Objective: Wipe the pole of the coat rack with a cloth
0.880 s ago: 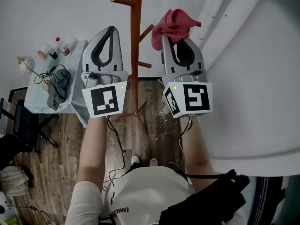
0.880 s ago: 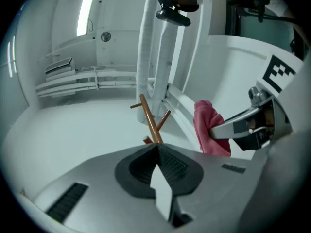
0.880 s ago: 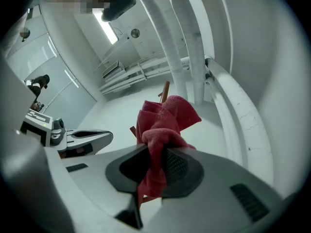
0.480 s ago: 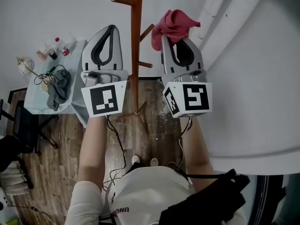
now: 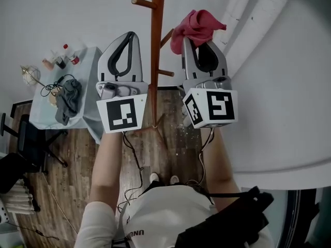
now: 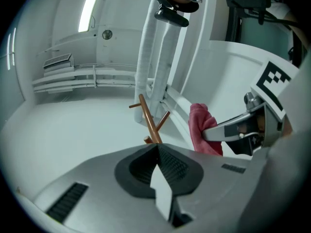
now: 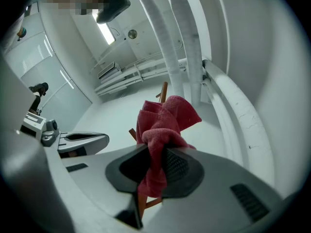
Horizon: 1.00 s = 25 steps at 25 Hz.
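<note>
The brown wooden coat rack pole (image 5: 155, 56) rises between my two grippers in the head view, with short pegs sticking out at several heights. My right gripper (image 5: 197, 37) is shut on a bunched red cloth (image 5: 195, 26), held just right of the pole beside a peg. The right gripper view shows the cloth (image 7: 163, 125) squeezed between the jaws, with the pole (image 7: 163, 92) partly hidden behind it. My left gripper (image 5: 131, 36) hangs shut and holds nothing, just left of the pole. In the left gripper view the pole (image 6: 149, 121) stands beyond the closed jaws.
A small pale-blue table (image 5: 39, 115) at the left carries bottles, cables and a grey rag (image 5: 67, 99). A dark chair (image 5: 23, 143) stands lower left. White curved walls and pipes (image 7: 187, 42) surround the rack. The rack's base (image 5: 153, 126) rests on wooden floor.
Both grippers and the pole have shifted slightly right and down in the head view as the head moved. Both hands keep their places beside the pole, cloth still held.
</note>
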Motion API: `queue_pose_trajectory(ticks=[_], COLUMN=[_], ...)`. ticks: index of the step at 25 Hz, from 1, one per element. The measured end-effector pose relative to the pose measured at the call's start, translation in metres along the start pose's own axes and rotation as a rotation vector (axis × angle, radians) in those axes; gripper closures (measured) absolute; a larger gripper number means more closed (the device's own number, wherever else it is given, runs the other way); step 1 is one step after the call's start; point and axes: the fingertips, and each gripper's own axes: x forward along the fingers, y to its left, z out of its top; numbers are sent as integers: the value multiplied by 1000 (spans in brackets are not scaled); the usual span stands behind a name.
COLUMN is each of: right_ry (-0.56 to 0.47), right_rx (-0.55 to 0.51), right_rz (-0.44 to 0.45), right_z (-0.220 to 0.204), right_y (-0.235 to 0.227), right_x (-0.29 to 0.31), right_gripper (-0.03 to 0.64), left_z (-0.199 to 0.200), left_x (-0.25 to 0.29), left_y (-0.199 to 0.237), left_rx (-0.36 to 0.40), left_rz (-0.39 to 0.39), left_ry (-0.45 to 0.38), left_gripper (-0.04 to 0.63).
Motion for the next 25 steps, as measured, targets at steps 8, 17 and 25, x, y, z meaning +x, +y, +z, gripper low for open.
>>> queue_pose_trajectory(ticks=[8,17,25], right_ry=[2,-46,-151], right_rx=[1,9,-10], right_rz=[-54,-19,45], right_z=[-2,3,25], right_y=[-2,-8,-21], right_x=[6,30,66], right_gripper=[543,544,543], left_z=[-8,-23,-37], left_x=[-7,3,25], left_y=[-8,-16,-13], left_rx=[110,195,180], left_rz=[-110,-142,-93], left_ry=[48,74,91], left_gripper=[581,581,581])
